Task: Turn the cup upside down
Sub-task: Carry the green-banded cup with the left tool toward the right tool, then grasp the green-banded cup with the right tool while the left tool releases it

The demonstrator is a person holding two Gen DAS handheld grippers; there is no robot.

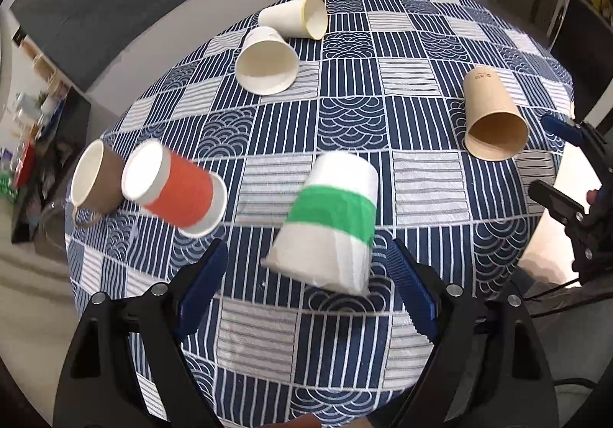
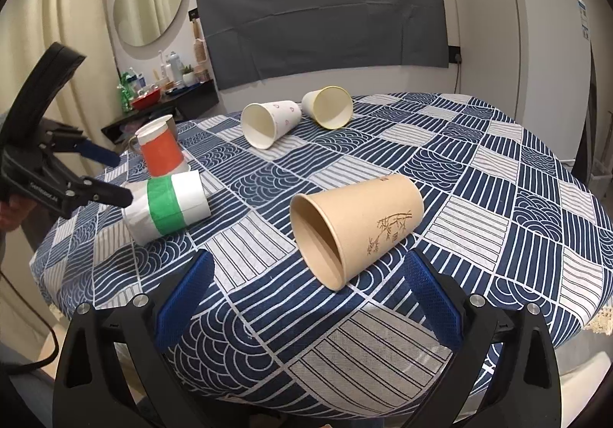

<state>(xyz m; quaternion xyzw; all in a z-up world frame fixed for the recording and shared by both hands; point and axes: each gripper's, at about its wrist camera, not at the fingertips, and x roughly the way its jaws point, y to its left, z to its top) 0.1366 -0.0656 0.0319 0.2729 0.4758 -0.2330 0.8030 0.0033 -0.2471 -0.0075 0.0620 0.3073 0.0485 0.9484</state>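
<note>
Cups lie scattered on the bench (image 2: 479, 175) with its blue patterned cloth. Green-banded cup (image 1: 329, 223) on its side, mouth toward the left gripper (image 1: 306, 267), whose jaws are spread wide with nothing held, rim just ahead of them. Tan cup (image 2: 356, 228) on its side near the right gripper (image 2: 306, 274), also spread and empty. Orange-banded cup (image 1: 174, 192) stands inverted beside a brown mug (image 1: 95, 179). Two white cups (image 2: 268, 121) lie farther back.

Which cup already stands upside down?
The orange-banded cup, at the table's left edge: it stands on its rim, base up. The four paper cups nearby lie on their sides.
</note>
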